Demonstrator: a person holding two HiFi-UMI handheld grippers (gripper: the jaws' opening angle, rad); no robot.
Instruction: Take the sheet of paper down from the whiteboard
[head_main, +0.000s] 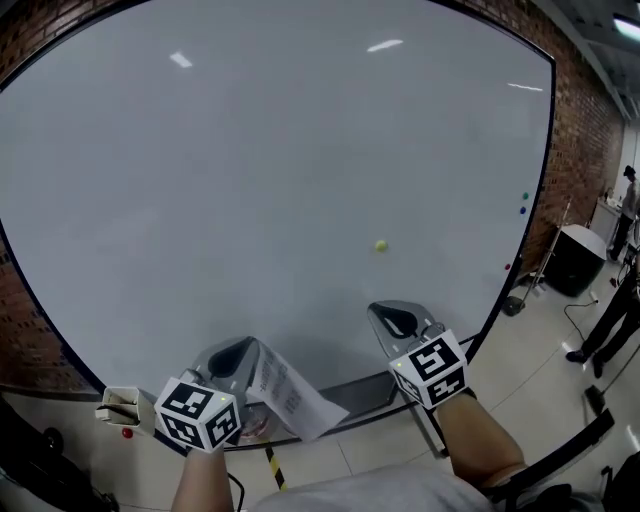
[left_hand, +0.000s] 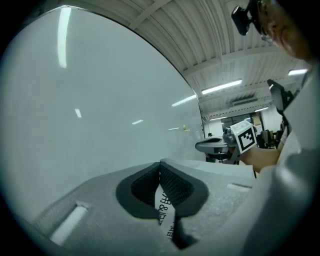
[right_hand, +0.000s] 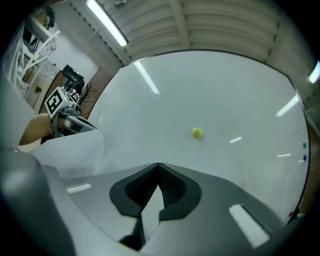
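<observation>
The whiteboard (head_main: 250, 180) fills the head view, bare except for a small yellow magnet (head_main: 381, 245) (right_hand: 197, 132). The printed sheet of paper (head_main: 290, 392) is off the board. It hangs down to the right from my left gripper (head_main: 235, 352), which is shut on its edge. In the left gripper view the print shows between the pads (left_hand: 164, 205) of that gripper (left_hand: 160, 175). My right gripper (head_main: 393, 318) (right_hand: 159, 172) is shut, below the magnet and close to the board. A pale sliver shows under its pads, and I cannot tell what it is. The sheet (right_hand: 75, 152) lies to its left.
Small blue and green magnets (head_main: 523, 205) and a red one (head_main: 507, 267) sit at the board's right edge. An eraser holder (head_main: 120, 405) is at the lower left. On the right stand a brick wall, a black bin (head_main: 575, 260) and a person (head_main: 610, 320).
</observation>
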